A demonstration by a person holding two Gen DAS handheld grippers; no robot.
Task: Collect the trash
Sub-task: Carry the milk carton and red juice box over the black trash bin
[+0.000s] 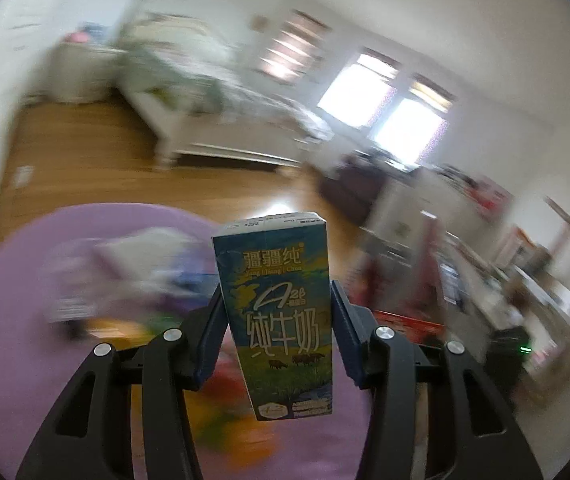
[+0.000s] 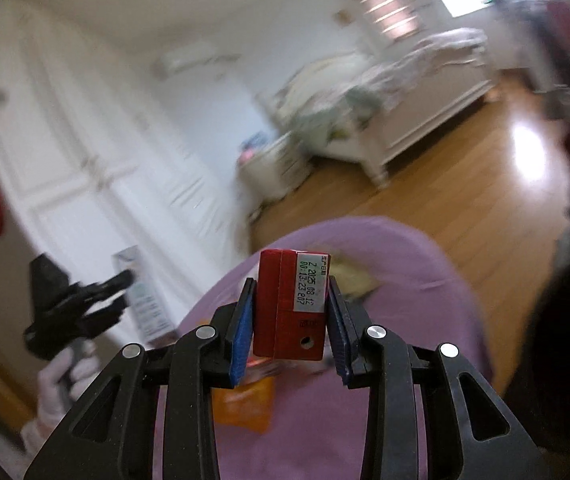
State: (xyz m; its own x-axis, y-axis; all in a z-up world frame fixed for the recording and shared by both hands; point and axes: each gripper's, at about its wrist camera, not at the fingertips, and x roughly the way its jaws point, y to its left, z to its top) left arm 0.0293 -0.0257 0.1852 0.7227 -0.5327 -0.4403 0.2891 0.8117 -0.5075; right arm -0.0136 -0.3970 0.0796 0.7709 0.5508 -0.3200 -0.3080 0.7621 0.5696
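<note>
A blue-and-green milk carton (image 1: 281,312) stands upright between the blue pads of my left gripper (image 1: 276,292), which is shut on its sides. My right gripper (image 2: 290,280) is shut on a small red carton (image 2: 285,320) with a white date label on top. Both hang above a round purple mat (image 1: 5,320) strewn with blurred litter: white wrappers (image 1: 141,256), an orange packet (image 2: 245,400) and a yellowish scrap (image 2: 351,276). At the left of the right wrist view, a white-gloved hand (image 2: 61,380) holds the left gripper (image 2: 123,290) with its carton (image 2: 145,300).
A wooden floor (image 1: 105,152) surrounds the mat. A white bed (image 1: 189,92) stands beyond it, with a white nightstand (image 2: 273,168) beside it. White wardrobe doors (image 2: 85,152) fill one wall. Cluttered furniture and boxes (image 1: 465,248) line the right side under a bright window (image 1: 385,108).
</note>
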